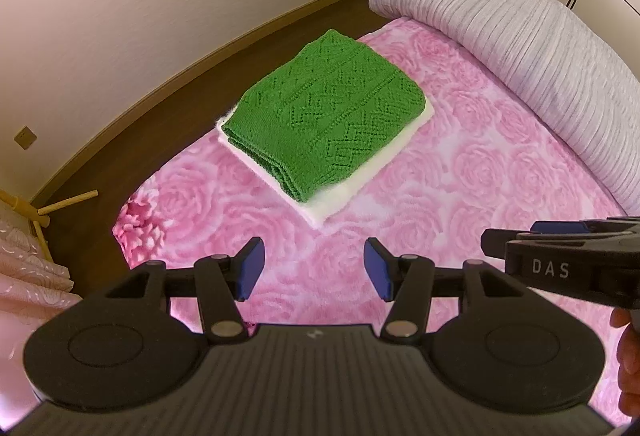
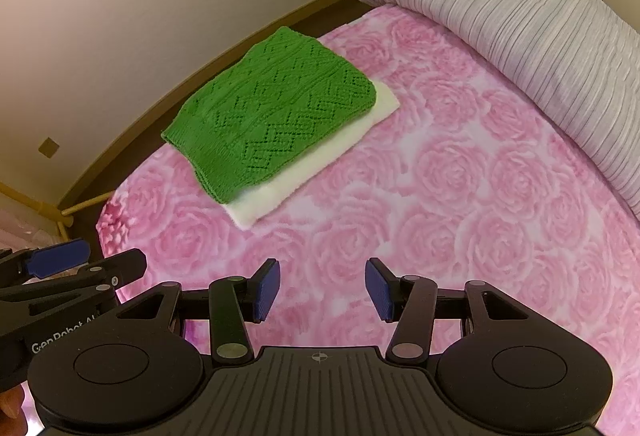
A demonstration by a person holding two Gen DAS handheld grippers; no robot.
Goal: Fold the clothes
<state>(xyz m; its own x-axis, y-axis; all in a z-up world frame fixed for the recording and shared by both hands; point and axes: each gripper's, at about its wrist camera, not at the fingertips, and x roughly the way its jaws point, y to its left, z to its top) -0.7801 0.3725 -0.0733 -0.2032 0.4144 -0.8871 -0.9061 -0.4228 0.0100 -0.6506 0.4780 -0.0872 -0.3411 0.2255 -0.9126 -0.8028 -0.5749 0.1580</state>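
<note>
A folded green knit sweater [image 1: 316,112] lies on top of a folded white garment [image 1: 344,196] on the pink rose-patterned bed [image 1: 460,172]. The stack also shows in the right wrist view, green sweater [image 2: 272,108] over white garment [image 2: 288,180]. My left gripper [image 1: 315,268] is open and empty, held above the bed, short of the stack. My right gripper [image 2: 323,290] is open and empty, beside the left, also short of the stack. The right gripper's body [image 1: 568,264] shows at the left view's right edge; the left gripper's body [image 2: 68,272] shows at the right view's left edge.
A grey ribbed bolster pillow [image 1: 520,48] runs along the bed's far right side. A brown bed frame [image 1: 120,116] and beige wall lie behind the stack. A wooden rack [image 1: 52,208] and pink fabric [image 1: 24,268] stand at the left, off the bed.
</note>
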